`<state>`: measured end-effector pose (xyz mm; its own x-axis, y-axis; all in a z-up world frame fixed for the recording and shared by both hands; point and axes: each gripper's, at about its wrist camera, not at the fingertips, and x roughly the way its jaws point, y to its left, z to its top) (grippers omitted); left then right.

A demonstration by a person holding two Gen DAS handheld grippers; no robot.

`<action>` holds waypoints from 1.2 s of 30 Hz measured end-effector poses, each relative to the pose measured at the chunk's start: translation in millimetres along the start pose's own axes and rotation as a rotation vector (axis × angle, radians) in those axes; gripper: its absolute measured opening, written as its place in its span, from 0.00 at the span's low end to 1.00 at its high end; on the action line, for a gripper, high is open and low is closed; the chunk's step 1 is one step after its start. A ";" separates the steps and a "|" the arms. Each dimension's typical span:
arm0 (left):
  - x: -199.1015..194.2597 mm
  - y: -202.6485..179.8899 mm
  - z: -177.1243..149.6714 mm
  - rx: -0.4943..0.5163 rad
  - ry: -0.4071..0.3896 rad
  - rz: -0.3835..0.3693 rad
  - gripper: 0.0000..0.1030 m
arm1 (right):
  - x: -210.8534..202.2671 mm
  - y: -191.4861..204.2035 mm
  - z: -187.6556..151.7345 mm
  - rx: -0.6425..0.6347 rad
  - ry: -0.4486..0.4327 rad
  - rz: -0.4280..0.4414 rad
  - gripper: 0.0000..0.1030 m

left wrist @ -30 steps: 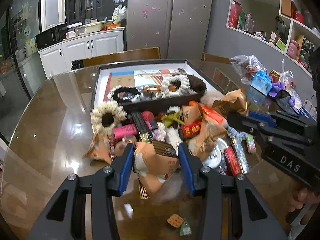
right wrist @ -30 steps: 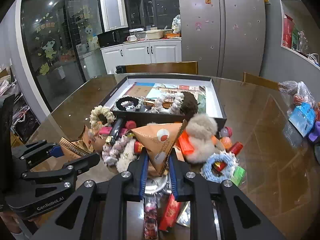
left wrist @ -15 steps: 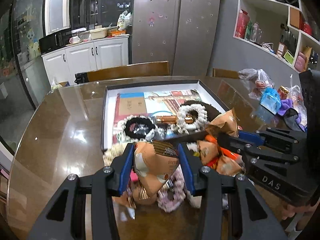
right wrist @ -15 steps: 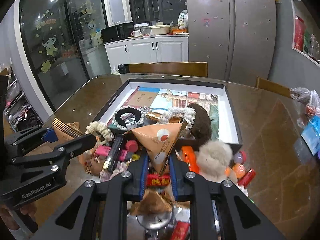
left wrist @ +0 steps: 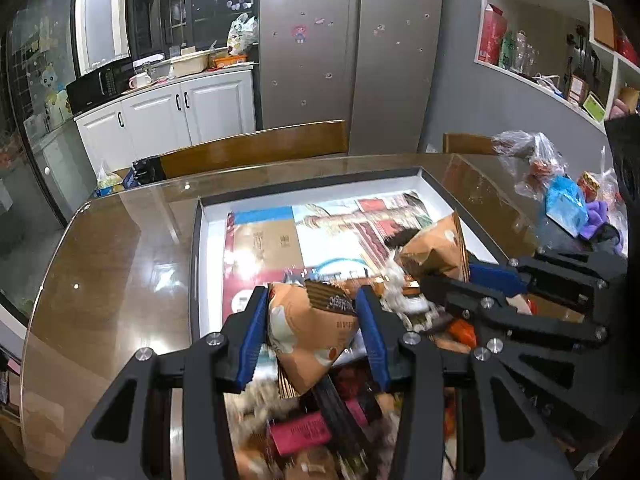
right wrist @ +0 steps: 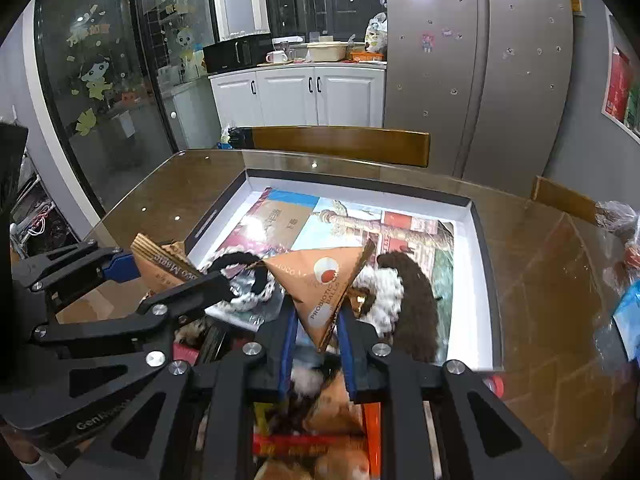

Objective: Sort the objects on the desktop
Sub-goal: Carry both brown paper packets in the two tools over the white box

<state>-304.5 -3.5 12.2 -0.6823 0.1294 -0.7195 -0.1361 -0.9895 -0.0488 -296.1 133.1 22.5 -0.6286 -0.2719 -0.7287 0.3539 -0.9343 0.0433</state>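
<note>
Glossy brown worktop (left wrist: 104, 280) is occupied by a shallow white-walled box (right wrist: 468, 280). An orange snack packet (left wrist: 312, 328) is clamped in the left gripper (left wrist: 310, 332) above the box's near edge; an orange triangular packet (right wrist: 324, 288) is pinched in the right gripper (right wrist: 316, 340) over the box.
</note>
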 end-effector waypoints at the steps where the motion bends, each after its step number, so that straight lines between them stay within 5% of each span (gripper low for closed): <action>1: 5.8 2.4 3.6 -0.002 0.003 -0.001 0.44 | 4.8 -1.0 2.8 -0.001 0.001 -0.001 0.19; 14: 61.7 18.4 20.5 0.006 0.049 0.012 0.44 | 54.5 -6.0 22.8 -0.025 0.046 -0.006 0.19; 36: 56.9 19.8 19.9 -0.001 0.038 0.029 0.49 | 58.0 -5.7 25.1 -0.028 0.060 0.016 0.20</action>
<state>-360.3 -14.5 -15.9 -0.6579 0.0980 -0.7467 -0.1157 -0.9929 -0.0284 -352.0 116.9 -2.9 -0.5801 -0.2715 -0.7680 0.3833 -0.9229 0.0368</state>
